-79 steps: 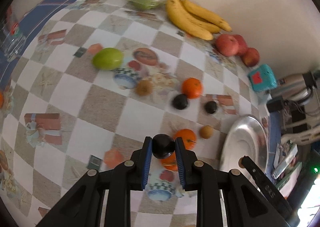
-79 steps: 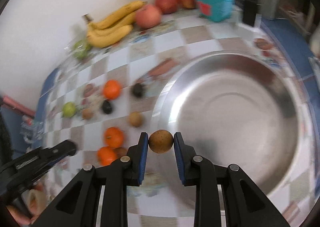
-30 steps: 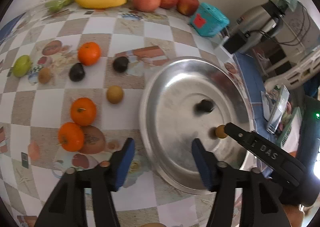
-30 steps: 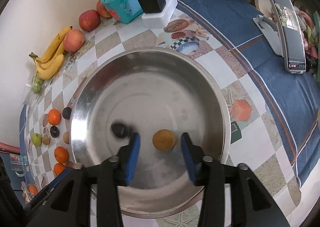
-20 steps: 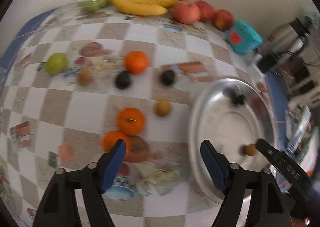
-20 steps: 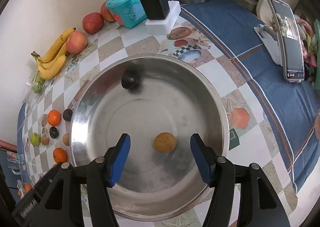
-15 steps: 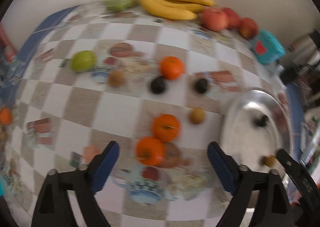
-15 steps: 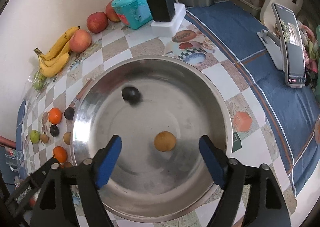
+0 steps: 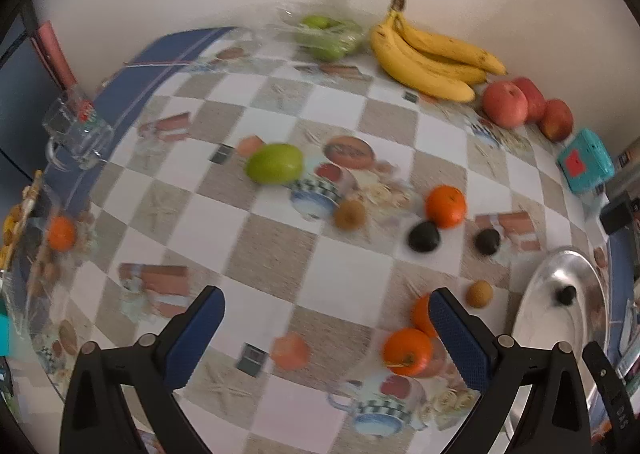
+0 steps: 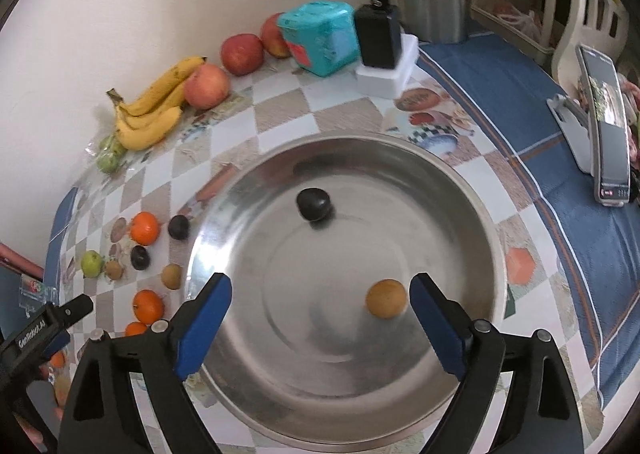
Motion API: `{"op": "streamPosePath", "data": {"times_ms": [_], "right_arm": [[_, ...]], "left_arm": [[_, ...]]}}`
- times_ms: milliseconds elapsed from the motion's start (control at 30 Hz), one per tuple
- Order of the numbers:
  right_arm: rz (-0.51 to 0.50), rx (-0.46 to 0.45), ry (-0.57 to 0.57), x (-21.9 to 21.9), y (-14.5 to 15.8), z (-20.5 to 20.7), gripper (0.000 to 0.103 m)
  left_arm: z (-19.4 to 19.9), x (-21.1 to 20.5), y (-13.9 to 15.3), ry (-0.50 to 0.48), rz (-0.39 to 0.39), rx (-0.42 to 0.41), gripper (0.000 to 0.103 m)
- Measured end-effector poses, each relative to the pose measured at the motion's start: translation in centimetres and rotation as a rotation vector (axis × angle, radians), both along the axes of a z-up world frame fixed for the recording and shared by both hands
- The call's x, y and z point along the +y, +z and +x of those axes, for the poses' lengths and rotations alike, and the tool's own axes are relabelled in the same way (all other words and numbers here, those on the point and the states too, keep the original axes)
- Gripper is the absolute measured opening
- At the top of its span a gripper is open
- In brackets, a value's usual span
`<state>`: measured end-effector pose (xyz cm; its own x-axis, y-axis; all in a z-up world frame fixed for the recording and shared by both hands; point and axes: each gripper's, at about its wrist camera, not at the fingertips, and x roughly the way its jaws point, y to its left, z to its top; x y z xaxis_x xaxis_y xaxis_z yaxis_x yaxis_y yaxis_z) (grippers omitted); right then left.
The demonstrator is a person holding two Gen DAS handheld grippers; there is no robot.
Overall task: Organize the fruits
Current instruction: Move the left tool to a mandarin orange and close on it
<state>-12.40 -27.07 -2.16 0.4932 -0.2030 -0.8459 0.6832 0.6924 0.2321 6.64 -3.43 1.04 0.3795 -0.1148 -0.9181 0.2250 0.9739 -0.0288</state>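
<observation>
Fruit lies scattered on the checked tablecloth [image 9: 280, 258]. Left gripper [image 9: 326, 328] hangs above the cloth; its jaws have just been opening, now stand wide, nothing between them. Two oranges [image 9: 408, 350] sit just beside its right finger, one partly hidden behind it. Beyond: small brown fruit [image 9: 479, 293], two dark fruits [image 9: 424, 236], third orange [image 9: 445, 205], green fruit [image 9: 274, 164]. Bananas [image 9: 428, 54] and apples [image 9: 504, 106] line the wall, next to a teal box [image 10: 320, 38].

Right gripper [image 10: 320, 312] is over the steel bowl [image 10: 460, 190]; jaws have also been opening, wide, holding nothing. In the bowl: tan fruit [image 10: 386, 304] just inside the right finger, untouched; dark fruit [image 10: 313, 204] farther back. Charger block [image 10: 378, 40] and a propped phone [image 10: 606, 126] stand beyond the bowl.
</observation>
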Motion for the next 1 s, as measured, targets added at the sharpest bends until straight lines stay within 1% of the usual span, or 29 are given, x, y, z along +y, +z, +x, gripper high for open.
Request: {"op": "streamPosePath", "data": {"times_ms": [167, 400, 633, 833, 1000], "right_arm": [[0.014, -0.025, 0.068, 1.5, 0.3, 0.9, 0.091], [-0.012, -0.016, 0.193, 4.7, 0.7, 3.2, 0.091], [0.032, 0.005, 0.254, 7.8, 0.3, 5.3, 0.091], [0.046, 0.055, 0.278, 10.0, -0.3, 6.8, 0.091], [0.043, 0.073, 0.279, 10.8, -0.5, 7.3, 0.091]], "left_arm": [[0.9, 1.9, 1.0, 0.039, 0.052, -0.038, 0.103], [1.9, 4.8, 2.3, 0.090, 0.066, -0.082, 0.103], [2.6, 6.3, 2.8, 0.106, 0.056, -0.090, 0.103], [2.8, 6.8, 2.1, 0.100, 0.039, -0.064, 0.103], [2.5, 5.4, 0.7, 0.047, 0.024, -0.007, 0.103]]}}
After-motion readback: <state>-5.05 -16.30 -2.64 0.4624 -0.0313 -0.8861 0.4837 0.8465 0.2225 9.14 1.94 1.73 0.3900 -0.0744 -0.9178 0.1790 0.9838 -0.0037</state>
